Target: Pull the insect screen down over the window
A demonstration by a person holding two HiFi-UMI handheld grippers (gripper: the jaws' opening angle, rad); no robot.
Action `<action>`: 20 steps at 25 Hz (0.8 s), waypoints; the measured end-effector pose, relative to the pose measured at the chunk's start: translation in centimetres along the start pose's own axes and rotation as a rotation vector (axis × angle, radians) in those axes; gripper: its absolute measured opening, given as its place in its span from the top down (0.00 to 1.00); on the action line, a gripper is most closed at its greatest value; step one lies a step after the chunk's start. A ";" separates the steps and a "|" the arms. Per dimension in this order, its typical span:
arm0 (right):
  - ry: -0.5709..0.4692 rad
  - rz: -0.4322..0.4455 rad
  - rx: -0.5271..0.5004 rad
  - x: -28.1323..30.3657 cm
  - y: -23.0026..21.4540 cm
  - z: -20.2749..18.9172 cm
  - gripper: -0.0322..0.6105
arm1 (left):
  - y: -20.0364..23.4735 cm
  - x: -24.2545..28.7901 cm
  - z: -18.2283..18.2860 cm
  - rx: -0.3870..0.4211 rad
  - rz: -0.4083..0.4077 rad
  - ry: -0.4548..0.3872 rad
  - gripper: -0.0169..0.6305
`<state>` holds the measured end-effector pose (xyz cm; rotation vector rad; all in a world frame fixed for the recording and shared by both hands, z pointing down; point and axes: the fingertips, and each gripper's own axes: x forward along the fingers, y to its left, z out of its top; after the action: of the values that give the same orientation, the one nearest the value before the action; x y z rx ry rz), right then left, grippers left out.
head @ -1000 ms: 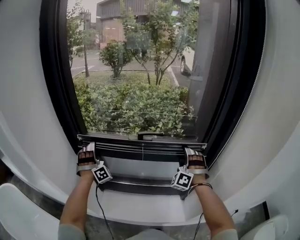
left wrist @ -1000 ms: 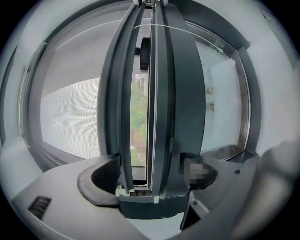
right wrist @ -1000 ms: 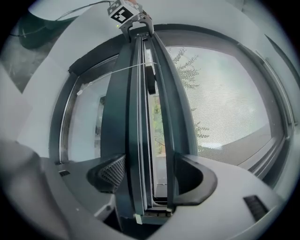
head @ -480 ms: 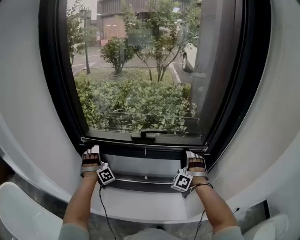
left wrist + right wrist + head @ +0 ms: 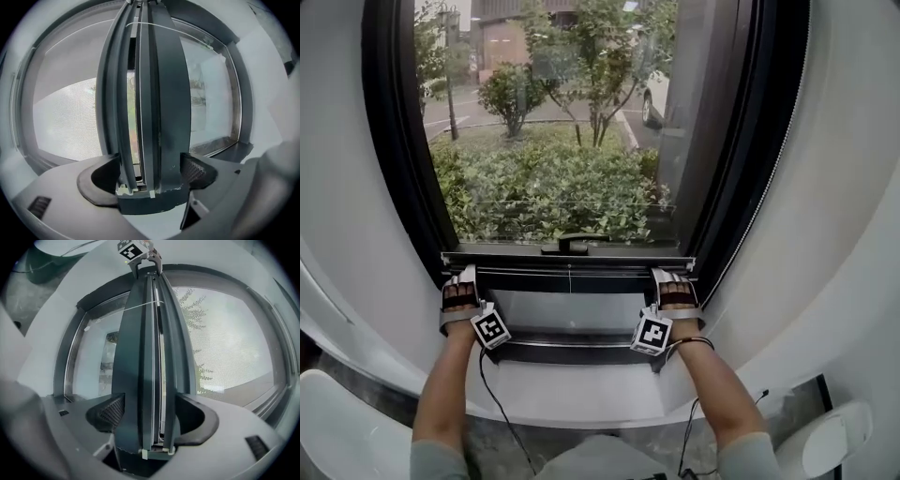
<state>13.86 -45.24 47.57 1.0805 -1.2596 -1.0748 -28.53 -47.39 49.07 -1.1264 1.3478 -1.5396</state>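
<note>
The insect screen's dark bottom bar (image 5: 569,273) runs level across the window, low down and a short way above the sill track (image 5: 572,349). Its mesh (image 5: 553,141) covers the glass above. My left gripper (image 5: 458,284) is shut on the bar's left end and my right gripper (image 5: 673,282) on its right end. In the left gripper view the bar (image 5: 150,103) runs away between the jaws of the left gripper (image 5: 151,174). The right gripper view shows the same bar (image 5: 147,357) clamped in the right gripper (image 5: 149,417).
A black window handle (image 5: 570,242) sits behind the mesh just above the bar. Dark frame posts (image 5: 403,159) and white curved walls (image 5: 825,234) flank the opening. White seats (image 5: 337,422) stand at both lower corners; cables (image 5: 492,403) trail from the grippers.
The bar has come down slightly with both grippers on it, baring a pale strip of window frame above it. The head view has shifted a little.
</note>
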 end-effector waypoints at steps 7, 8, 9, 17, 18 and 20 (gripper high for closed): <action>-0.019 0.116 0.032 -0.2 -0.4 -0.1 0.45 | 0.6 -0.1 0.1 0.001 -0.047 -0.018 0.34; -0.019 0.179 0.038 -0.4 -0.4 -0.1 0.45 | 0.5 -0.1 0.2 -0.003 -0.083 -0.029 0.34; -0.019 0.248 0.042 -0.6 -0.3 -0.1 0.45 | 0.3 -0.1 0.2 -0.003 -0.119 -0.035 0.34; 0.019 0.450 0.009 0.1 1.5 0.1 0.45 | -1.9 0.4 0.3 0.054 -0.301 -0.007 0.35; 0.024 0.453 0.009 0.0 1.7 0.1 0.45 | -2.1 0.3 0.2 0.059 -0.308 -0.006 0.35; 0.024 0.495 0.012 -0.6 1.8 0.3 0.45 | -2.1 0.1 0.0 0.077 -0.347 -0.003 0.36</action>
<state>13.61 -44.38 49.21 0.7294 -1.4187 -0.6751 -28.57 -47.18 51.11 -1.3657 1.1214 -1.8167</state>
